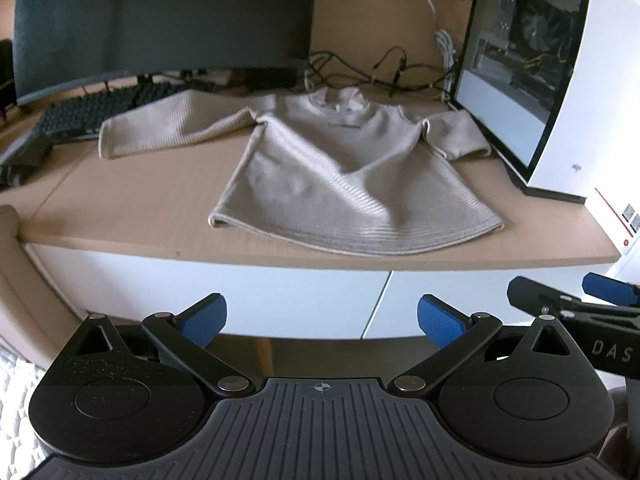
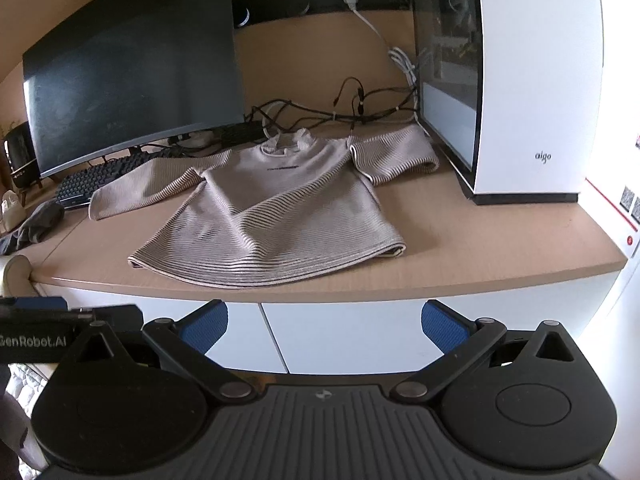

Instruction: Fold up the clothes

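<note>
A beige ribbed sweater (image 1: pixel 340 172) (image 2: pixel 272 216) lies spread face up on the wooden desk (image 1: pixel 120 208) (image 2: pixel 480 248), collar away from me and hem near the front edge. One sleeve stretches left toward the keyboard; the other sleeve bends against the white computer case. My left gripper (image 1: pixel 322 322) hangs open in front of the desk edge, below the hem, holding nothing. Beside it my right gripper (image 2: pixel 324 326) is also open and empty, in front of the white cabinet fronts. Each gripper's body shows at the edge of the other's view.
A curved monitor (image 1: pixel 160 20) (image 2: pixel 132 76) and a dark keyboard (image 1: pixel 104 110) (image 2: pixel 96 180) stand at the back left. A white computer case (image 1: pixel 560 80) (image 2: pixel 528 80) fills the right. Cables (image 1: pixel 380 74) (image 2: pixel 340 108) run behind the collar. Dark cloth (image 2: pixel 38 224) lies far left.
</note>
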`<state>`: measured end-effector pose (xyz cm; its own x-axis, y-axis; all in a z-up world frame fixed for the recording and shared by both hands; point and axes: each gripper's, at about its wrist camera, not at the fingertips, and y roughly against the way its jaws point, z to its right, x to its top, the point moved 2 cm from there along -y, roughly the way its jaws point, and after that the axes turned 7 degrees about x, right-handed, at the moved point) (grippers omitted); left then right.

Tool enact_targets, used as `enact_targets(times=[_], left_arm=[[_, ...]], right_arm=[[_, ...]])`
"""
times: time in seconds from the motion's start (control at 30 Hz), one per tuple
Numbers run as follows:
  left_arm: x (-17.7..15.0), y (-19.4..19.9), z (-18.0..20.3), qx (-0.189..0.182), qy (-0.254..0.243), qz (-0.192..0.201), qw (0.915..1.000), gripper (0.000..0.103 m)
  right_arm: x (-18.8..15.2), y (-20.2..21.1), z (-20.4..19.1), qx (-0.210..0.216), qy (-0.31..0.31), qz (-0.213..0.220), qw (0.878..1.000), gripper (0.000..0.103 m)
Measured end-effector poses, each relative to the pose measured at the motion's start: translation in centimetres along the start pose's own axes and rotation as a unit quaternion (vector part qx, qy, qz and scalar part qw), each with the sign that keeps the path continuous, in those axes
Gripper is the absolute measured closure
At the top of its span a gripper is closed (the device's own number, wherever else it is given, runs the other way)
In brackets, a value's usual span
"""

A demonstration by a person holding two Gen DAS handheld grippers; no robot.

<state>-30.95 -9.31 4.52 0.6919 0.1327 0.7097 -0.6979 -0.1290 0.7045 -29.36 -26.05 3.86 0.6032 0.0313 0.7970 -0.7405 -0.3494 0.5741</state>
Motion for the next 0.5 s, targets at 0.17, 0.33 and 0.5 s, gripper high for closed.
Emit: enact_targets(times=[0.17,0.33,0.5], left_arm=[[0.9,-1.9,-0.2,-0.005,-0.001,-0.018,0.9998,0.0],[2.3,-4.2,0.0,-0.02,-0.006,-0.038,0.9991,0.0],[4.0,-6.4,-0.2,-0.03,-0.008,-0.053,0.9981,0.0]], right_arm=[[0.3,-1.5,1.0,-0.006,-0.014,-0.013,1.0,0.0],[1.1,-3.5,1.4,-0.011,-0.025,-0.024,0.999,0.0],[2.2,-5.6,1.8,-0.024,-0.036,-0.036,0.998,0.0]])
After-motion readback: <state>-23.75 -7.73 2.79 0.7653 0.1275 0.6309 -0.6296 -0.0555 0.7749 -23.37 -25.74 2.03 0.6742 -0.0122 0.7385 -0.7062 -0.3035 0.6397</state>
